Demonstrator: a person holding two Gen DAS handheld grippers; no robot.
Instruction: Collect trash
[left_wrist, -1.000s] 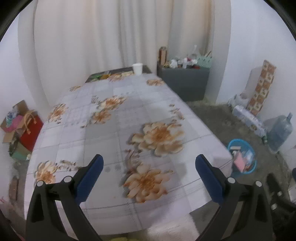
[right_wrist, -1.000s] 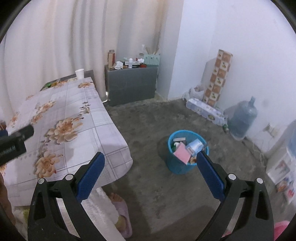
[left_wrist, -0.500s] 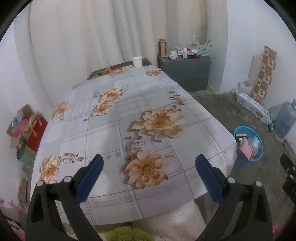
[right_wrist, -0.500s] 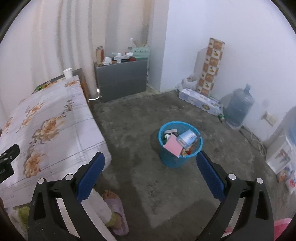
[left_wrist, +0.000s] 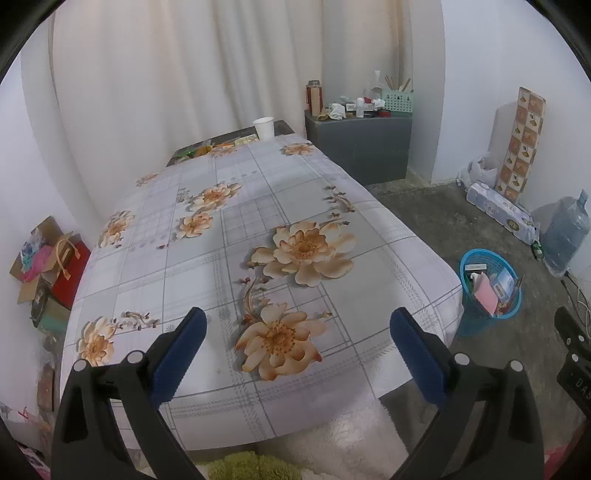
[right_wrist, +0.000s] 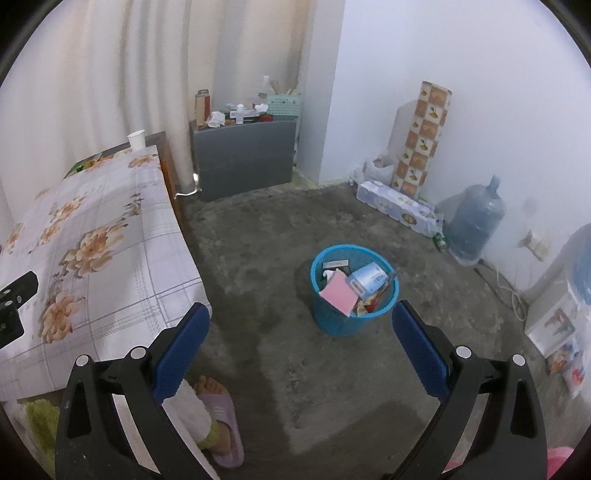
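A blue plastic trash basket (right_wrist: 354, 295) stands on the concrete floor, filled with a pink sheet, a white-blue carton and other scraps; it also shows at the right as the basket (left_wrist: 489, 293). My right gripper (right_wrist: 299, 345) hangs open above the floor, just short of the basket, holding nothing. My left gripper (left_wrist: 297, 350) is open over the near end of the flowered tablecloth (left_wrist: 236, 258), empty. A white paper cup (left_wrist: 263, 128) and some wrappers (left_wrist: 207, 147) sit at the table's far end.
A grey cabinet (right_wrist: 245, 158) with clutter on top stands against the far wall. A water jug (right_wrist: 474, 225), a wrapped pack (right_wrist: 399, 208) and a patterned roll (right_wrist: 424, 136) line the right wall. A person's foot in a purple slipper (right_wrist: 221, 428) is near the table corner. Boxes (left_wrist: 44, 258) lie left.
Both grippers have pulled back and risen: more of the table's near edge shows in the left view, and the basket has shifted toward the centre of the right view. Both stayed open.
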